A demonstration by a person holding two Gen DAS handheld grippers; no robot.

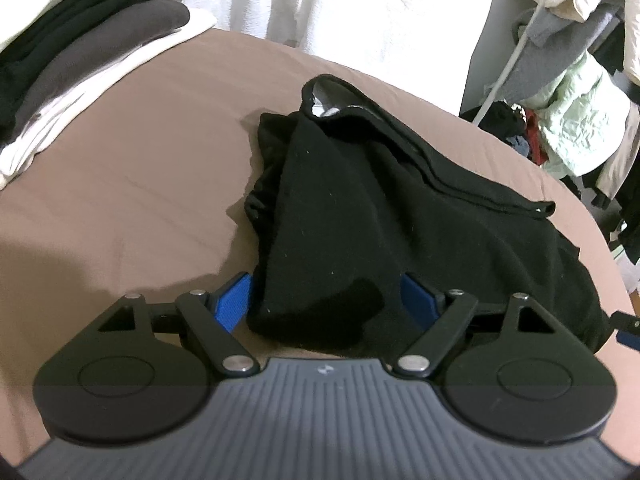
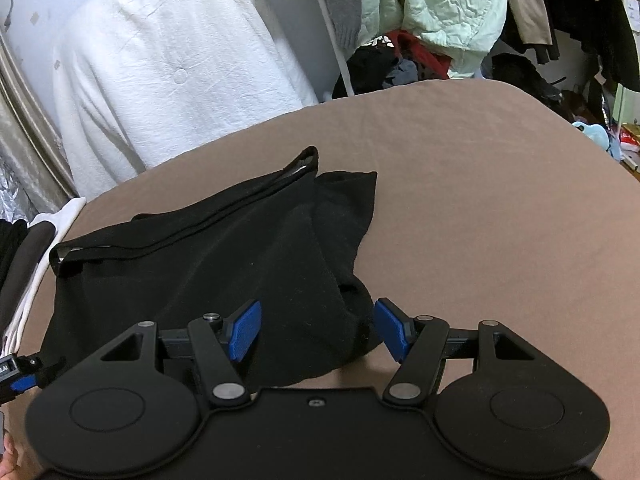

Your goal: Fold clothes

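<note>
Both tools (image 1: 326, 300) (image 2: 318, 330) agape — astride black garment (image 1: 360, 208).

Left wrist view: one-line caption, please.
Open left gripper straddles the near edge of a black garment on the brown bed.

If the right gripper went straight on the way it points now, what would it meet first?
The black garment: the right gripper is open with the cloth's near corner already between its blue pads. Whether the pads touch it is unclear.

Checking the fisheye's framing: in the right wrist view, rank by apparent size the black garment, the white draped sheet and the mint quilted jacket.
1. White draped sheet and black garment: too alike to rank; the garment is nearer.
2. Mint quilted jacket, farther away.
</note>
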